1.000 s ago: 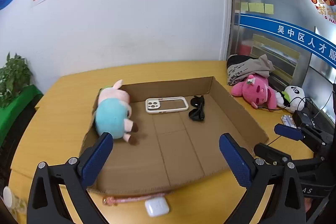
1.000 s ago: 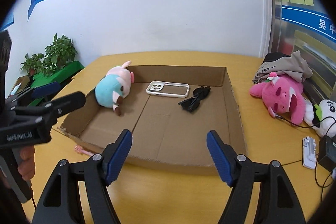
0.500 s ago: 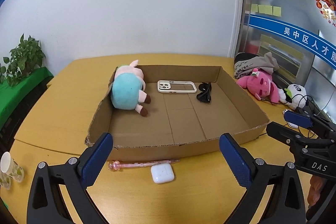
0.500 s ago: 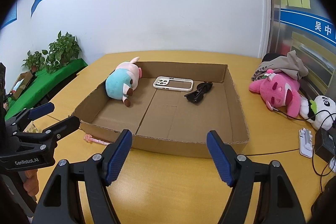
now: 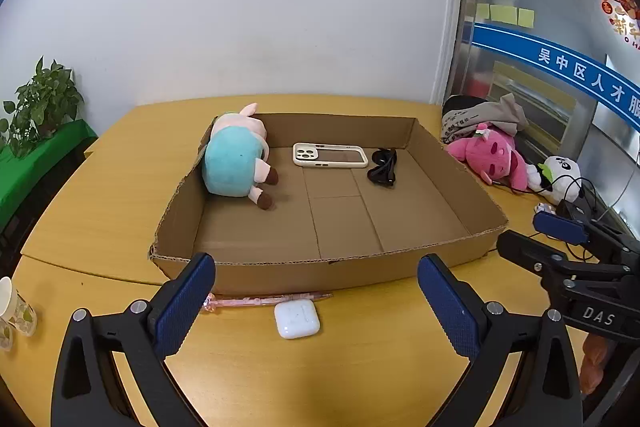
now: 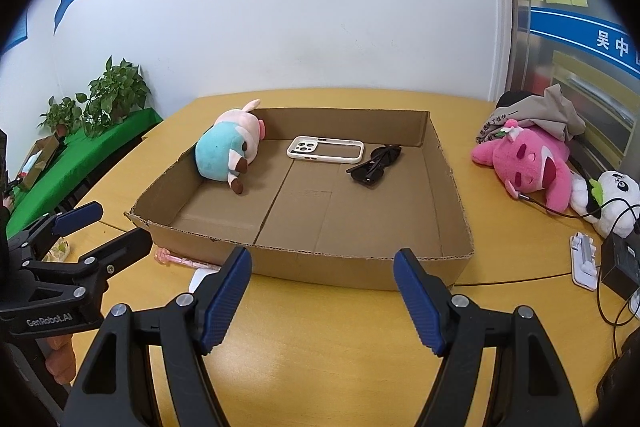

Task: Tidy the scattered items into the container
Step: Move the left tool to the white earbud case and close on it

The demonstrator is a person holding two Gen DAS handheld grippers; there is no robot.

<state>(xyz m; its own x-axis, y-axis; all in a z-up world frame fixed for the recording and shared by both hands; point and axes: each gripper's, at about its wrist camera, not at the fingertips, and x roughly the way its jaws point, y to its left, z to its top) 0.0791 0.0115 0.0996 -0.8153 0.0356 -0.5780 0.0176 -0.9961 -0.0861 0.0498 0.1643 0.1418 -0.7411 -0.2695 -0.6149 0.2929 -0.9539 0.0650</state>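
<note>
A shallow cardboard box (image 5: 320, 263) (image 6: 456, 195) lies on the yellow table. Inside it are a teal-and-pink plush pig (image 5: 236, 159) (image 6: 224, 155), a cream phone case (image 5: 330, 155) (image 6: 325, 149) and black sunglasses (image 5: 383, 167) (image 6: 374, 165). In front of the box's near wall lie a white earbud case (image 5: 297, 318) and a pink pen (image 5: 264, 301) (image 6: 172, 257). My left gripper (image 5: 316, 301) (image 6: 96, 231) is open just above the earbud case, nothing between its pads. My right gripper (image 6: 322, 291) (image 5: 536, 231) is open and empty before the box's front wall.
A pink plush (image 5: 488, 157) (image 6: 528, 163), a panda plush (image 5: 560, 173) (image 6: 612, 195) and a folded grey garment (image 6: 536, 115) sit right of the box, with cables, a black adapter (image 6: 622, 261) and a white charger (image 6: 584, 257). Paper cup (image 5: 8, 303) at left; potted plants (image 6: 116, 95) beyond.
Both grippers drew back from over the box toward the table's near edge; the pen and earbud case now lie fully in the left wrist view. Jaws unchanged.
</note>
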